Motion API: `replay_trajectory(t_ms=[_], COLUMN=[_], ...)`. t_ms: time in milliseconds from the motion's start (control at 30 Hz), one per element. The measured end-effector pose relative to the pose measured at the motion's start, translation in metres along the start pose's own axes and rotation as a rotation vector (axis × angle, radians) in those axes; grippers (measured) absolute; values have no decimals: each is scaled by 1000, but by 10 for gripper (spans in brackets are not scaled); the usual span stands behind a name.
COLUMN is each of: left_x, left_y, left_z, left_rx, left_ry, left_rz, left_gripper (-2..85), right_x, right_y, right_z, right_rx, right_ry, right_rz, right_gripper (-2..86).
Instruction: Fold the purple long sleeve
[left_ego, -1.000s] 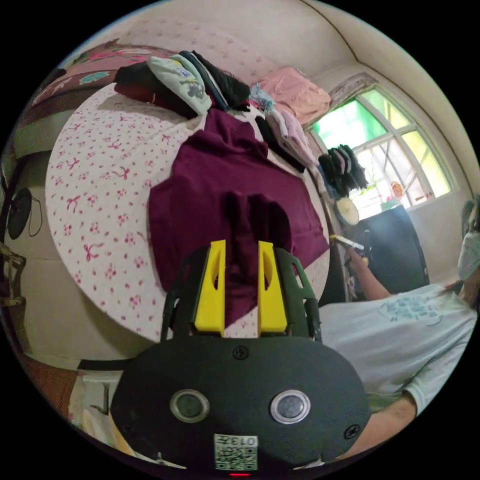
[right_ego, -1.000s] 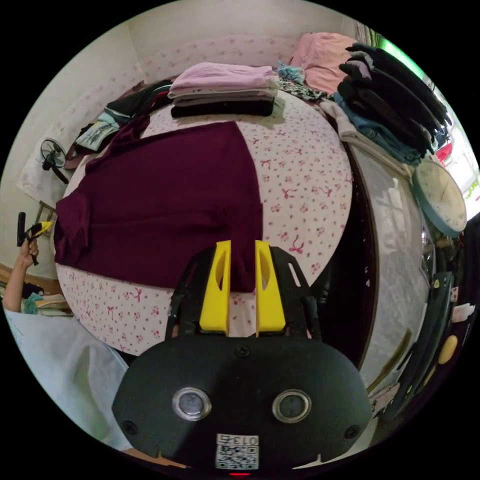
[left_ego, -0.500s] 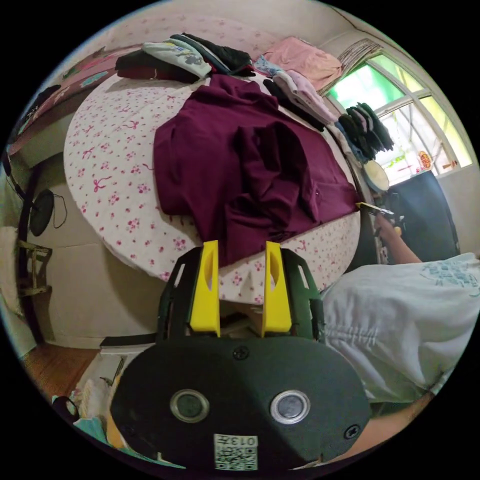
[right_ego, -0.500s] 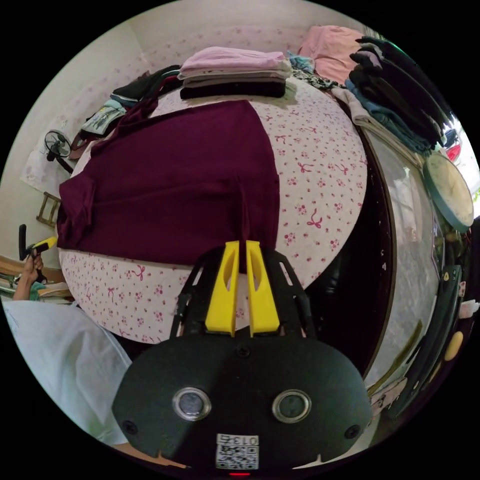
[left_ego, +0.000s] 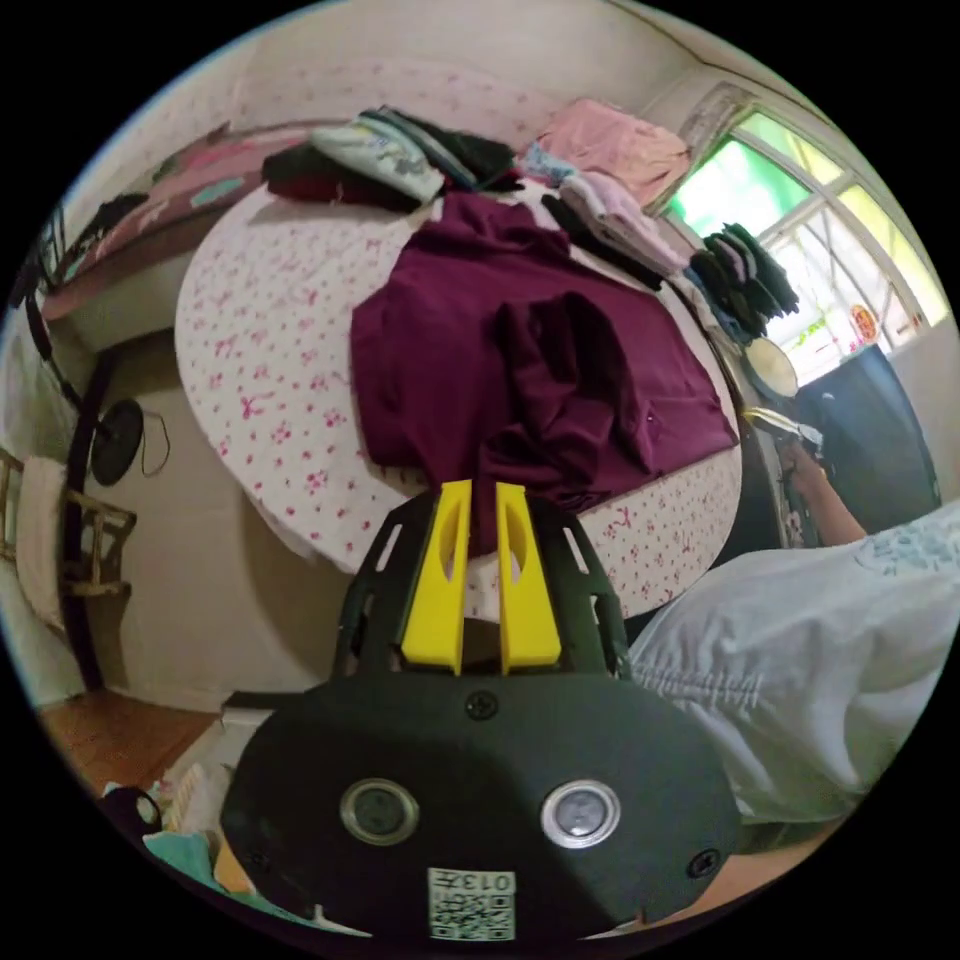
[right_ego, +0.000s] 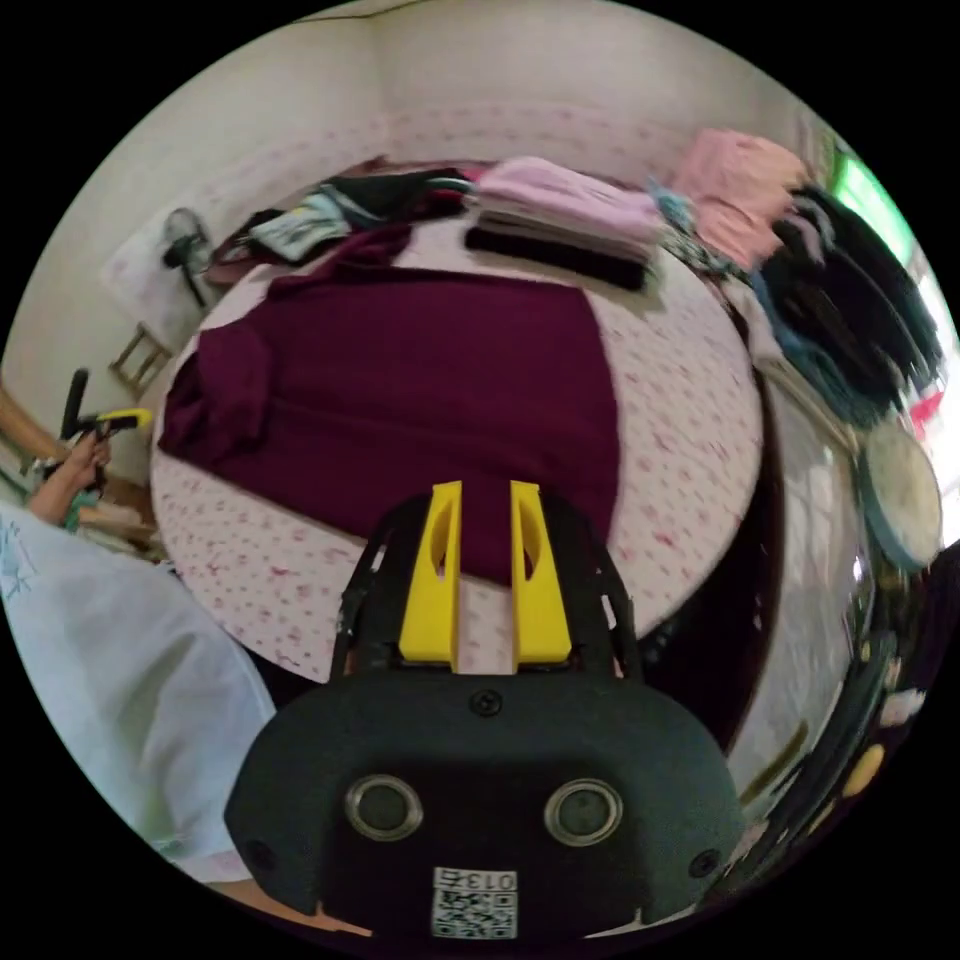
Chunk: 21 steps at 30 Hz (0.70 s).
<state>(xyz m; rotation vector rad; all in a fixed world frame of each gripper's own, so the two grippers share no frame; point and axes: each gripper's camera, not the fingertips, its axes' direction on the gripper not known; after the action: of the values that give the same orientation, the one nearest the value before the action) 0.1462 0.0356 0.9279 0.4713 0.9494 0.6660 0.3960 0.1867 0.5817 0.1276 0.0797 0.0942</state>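
On the bedspread (left_ego: 250, 330), our left gripper (left_ego: 481, 500) pinches the purple long sleeve (left_ego: 530, 370) hem for folding; right gripper (right_ego: 486, 500) jaws apart.

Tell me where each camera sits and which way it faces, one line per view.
Left gripper view: rides the left gripper at the bed's near edge, facing the purple long sleeve and window; the person's shirt shows.
Right gripper view: rides the right gripper, facing across the garment toward a folded stack.
Shared: garment, bed, each other's gripper.
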Motion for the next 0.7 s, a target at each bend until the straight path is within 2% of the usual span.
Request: replay_trajectory(t_ms=[67,233,300,367,433,500,567,700], left_x=[24,81,89,95,97,94,89,83], left_y=[-2,-18,-21,-23,-23,-23,-22,-19], left_z=[-4,31,39,46,47,42,38,33], left_rx=[30,-47,-58,-85,-94,-84,-73,-47], left_ry=[3,-40,-65,-114,-135,-132,-98,-34], left_rz=[75,170,172,182,183,169,143,88], left_gripper=[42,66,66,58,36,23,15,6], right_x=[-67,-216,-259,-303,-320,-324,-315,-286], right_y=[-27,-74,-88,-103,-115,-133,-162,-223], right_z=[0,29,37,54,59,49,31,-2], right_rx=[43,24,24,-46,-101,-126,-39,76], right_ry=[-99,-273,-268,-182,-107,-117,25,130], right_rz=[-175,-518,-607,-735,-811,-863,-868,-788], right_gripper=[111,157,158,132,91,59,46,36])
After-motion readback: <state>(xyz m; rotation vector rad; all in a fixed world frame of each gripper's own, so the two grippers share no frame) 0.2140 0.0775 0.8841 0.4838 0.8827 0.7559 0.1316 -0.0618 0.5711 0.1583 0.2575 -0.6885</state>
